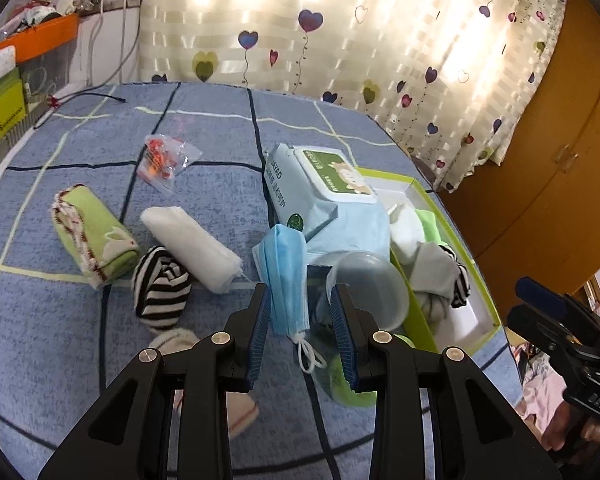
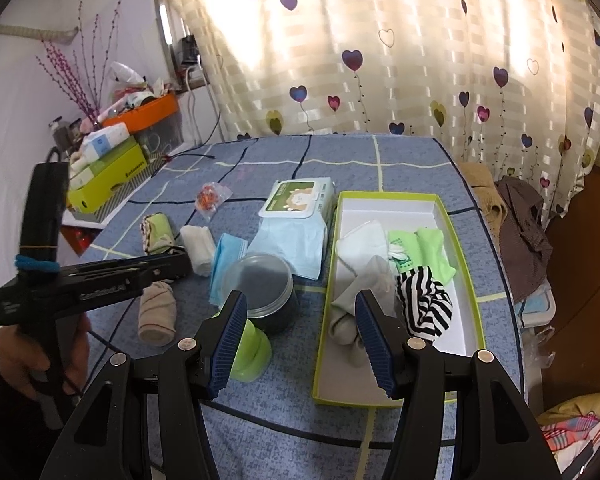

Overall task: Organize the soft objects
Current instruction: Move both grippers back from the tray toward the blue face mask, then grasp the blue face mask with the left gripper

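Observation:
My left gripper is open, its jaws on either side of a folded blue face mask lying on the blue cloth. To its left lie a striped sock ball, a white roll and a green towel roll; a beige sock lies under the gripper. My right gripper is open and empty, above the left rim of the green-edged box, which holds a grey sock, a striped sock and green cloth.
A wet-wipes pack lies behind the mask. A clear lidded jar and a green cup stand left of the box. A snack bag lies farther back. Boxes and clutter line the left edge.

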The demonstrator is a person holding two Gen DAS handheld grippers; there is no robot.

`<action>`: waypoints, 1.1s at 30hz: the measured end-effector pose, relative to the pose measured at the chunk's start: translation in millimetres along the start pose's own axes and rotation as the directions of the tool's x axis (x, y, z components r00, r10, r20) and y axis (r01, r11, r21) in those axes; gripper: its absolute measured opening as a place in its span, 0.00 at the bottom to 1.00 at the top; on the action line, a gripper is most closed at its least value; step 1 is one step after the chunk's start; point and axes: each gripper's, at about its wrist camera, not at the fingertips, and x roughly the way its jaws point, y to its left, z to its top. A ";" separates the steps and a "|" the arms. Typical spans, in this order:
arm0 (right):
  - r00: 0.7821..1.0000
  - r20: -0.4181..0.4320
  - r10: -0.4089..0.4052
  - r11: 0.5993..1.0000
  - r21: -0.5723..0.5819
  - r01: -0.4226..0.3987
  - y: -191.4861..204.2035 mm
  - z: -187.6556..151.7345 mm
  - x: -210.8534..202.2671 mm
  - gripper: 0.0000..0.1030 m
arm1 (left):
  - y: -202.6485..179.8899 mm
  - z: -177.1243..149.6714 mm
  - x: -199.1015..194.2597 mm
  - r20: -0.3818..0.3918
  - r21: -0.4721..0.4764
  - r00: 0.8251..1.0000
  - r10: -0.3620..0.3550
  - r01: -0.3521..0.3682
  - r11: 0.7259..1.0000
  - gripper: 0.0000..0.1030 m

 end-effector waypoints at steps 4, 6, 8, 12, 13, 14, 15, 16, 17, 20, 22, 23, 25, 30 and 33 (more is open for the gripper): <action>1.000 -0.010 0.004 1.000 -0.002 -0.004 -1.4 3.2 7.9 0.55 | 5.4 5.6 20.4 -0.031 0.002 1.000 0.006 -0.006 1.000 0.31; 1.000 -0.016 0.007 1.000 -0.004 -0.007 -1.8 5.3 12.6 0.55 | 7.2 7.4 27.9 -0.041 0.002 0.999 0.013 -0.013 1.000 0.31; 1.000 -0.021 0.011 1.000 -0.006 -0.012 -2.3 6.7 16.4 0.55 | 8.0 8.9 35.3 -0.050 0.008 0.999 0.011 -0.011 1.000 0.31; 0.999 -0.030 0.018 1.000 -0.010 -0.018 -2.5 10.6 25.0 0.55 | 10.3 9.3 48.7 -0.087 0.009 0.996 0.004 -0.003 1.000 0.31; 0.999 -0.030 0.020 1.000 -0.011 -0.020 -2.4 11.4 25.8 0.55 | 10.8 10.2 51.4 -0.095 0.009 0.996 0.003 -0.002 1.000 0.31; 0.999 -0.030 0.022 1.000 -0.012 -0.022 -2.5 12.3 26.9 0.55 | 11.2 10.6 54.4 -0.103 0.011 0.995 0.009 -0.008 1.000 0.31; 0.999 -0.031 0.024 1.000 -0.014 -0.024 -2.5 13.4 28.0 0.55 | 10.8 11.1 56.7 -0.108 0.017 0.994 0.017 -0.015 1.000 0.31; 0.999 -0.030 0.026 1.000 -0.015 -0.026 -2.4 14.4 29.0 0.55 | 10.5 11.1 58.2 -0.110 0.022 0.994 0.018 -0.016 1.000 0.31; 0.999 -0.030 0.029 0.999 -0.016 -0.029 -2.3 15.2 30.2 0.55 | 10.2 11.2 60.2 -0.114 0.024 0.993 0.018 -0.015 1.000 0.31; 0.999 -0.032 0.034 0.999 -0.016 -0.035 -3.1 16.5 33.4 0.55 | 9.7 10.9 67.2 -0.133 0.028 0.991 0.022 -0.019 0.999 0.31; 0.999 -0.034 0.036 0.999 -0.016 -0.037 -3.2 16.7 34.4 0.55 | 8.3 10.0 71.4 -0.139 0.031 0.990 0.022 -0.018 0.999 0.30; 0.999 -0.035 0.037 0.999 -0.016 -0.038 -3.3 16.4 35.0 0.55 | 7.8 10.1 72.4 -0.139 0.032 0.990 0.021 -0.016 0.999 0.27; 0.999 -0.034 0.036 0.999 -0.015 -0.037 -3.1 16.7 35.0 0.55 | 7.7 9.8 73.7 -0.141 0.035 0.990 0.022 -0.018 0.999 0.16; 0.999 -0.024 0.038 0.999 -0.011 -0.038 -2.6 16.7 35.0 0.55 | 8.9 10.3 66.8 -0.121 0.030 0.993 0.010 -0.007 1.000 0.10; 0.999 -0.020 0.041 0.999 -0.013 -0.041 -0.7 16.9 32.6 0.55 | 9.1 10.3 55.9 -0.099 0.024 0.995 -0.003 0.005 1.000 0.09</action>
